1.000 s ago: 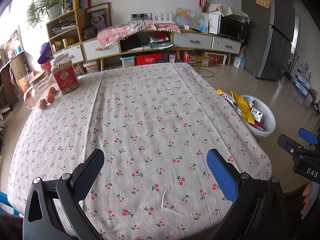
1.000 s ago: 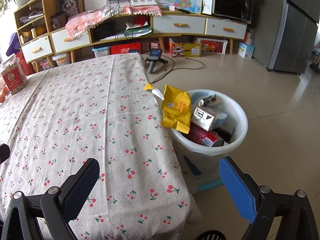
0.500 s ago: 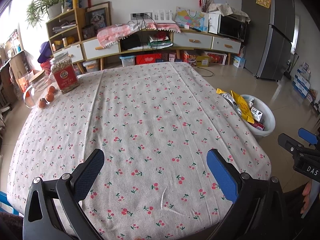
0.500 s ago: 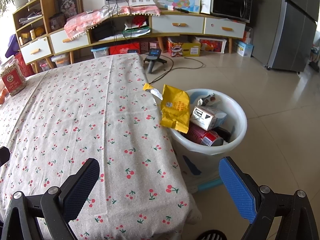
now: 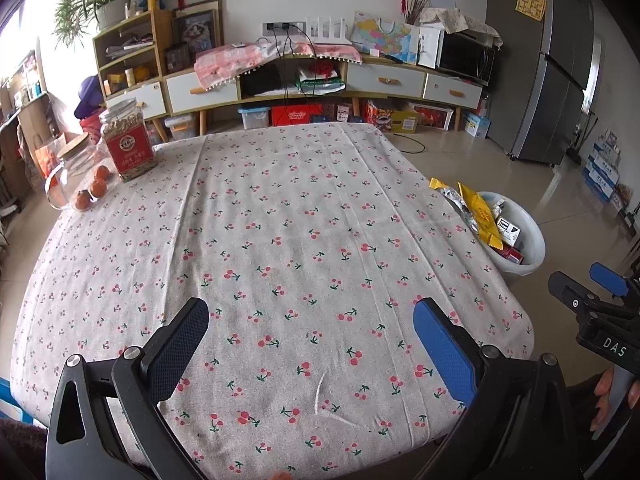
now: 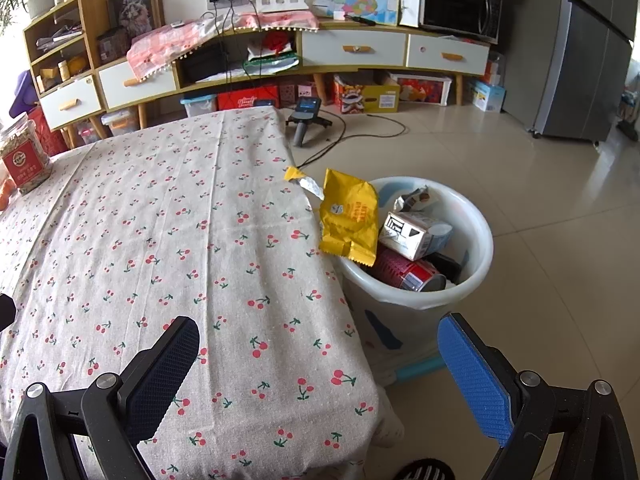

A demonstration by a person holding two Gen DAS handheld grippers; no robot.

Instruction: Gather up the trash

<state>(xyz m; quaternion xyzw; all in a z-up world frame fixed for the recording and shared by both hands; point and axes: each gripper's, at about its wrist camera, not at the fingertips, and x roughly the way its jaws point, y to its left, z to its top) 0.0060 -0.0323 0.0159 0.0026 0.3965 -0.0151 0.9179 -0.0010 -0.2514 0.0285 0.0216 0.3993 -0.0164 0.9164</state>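
A white bin (image 6: 476, 280) (image 5: 534, 248) stands on the floor at the table's right side. It holds a yellow snack bag (image 6: 352, 216) (image 5: 482, 216) that leans on the table edge, a white carton (image 6: 412, 232), a red can (image 6: 404, 274) and a crumpled wrapper (image 6: 414, 198). My left gripper (image 5: 312, 336) hangs open over the near part of the cherry-print tablecloth (image 5: 280, 240), nothing between its fingers. My right gripper (image 6: 320, 364) is open too, low over the table's near right corner, short of the bin. It also shows at the left wrist view's right edge (image 5: 592, 292).
A red-labelled jar (image 5: 128, 144) and a glass jar with oranges (image 5: 82, 184) stand at the table's far left. A long sideboard (image 6: 360, 48) lines the back wall and a grey fridge (image 5: 560, 60) is at the right. A small tripod device (image 6: 306, 116) and cable lie on the floor.
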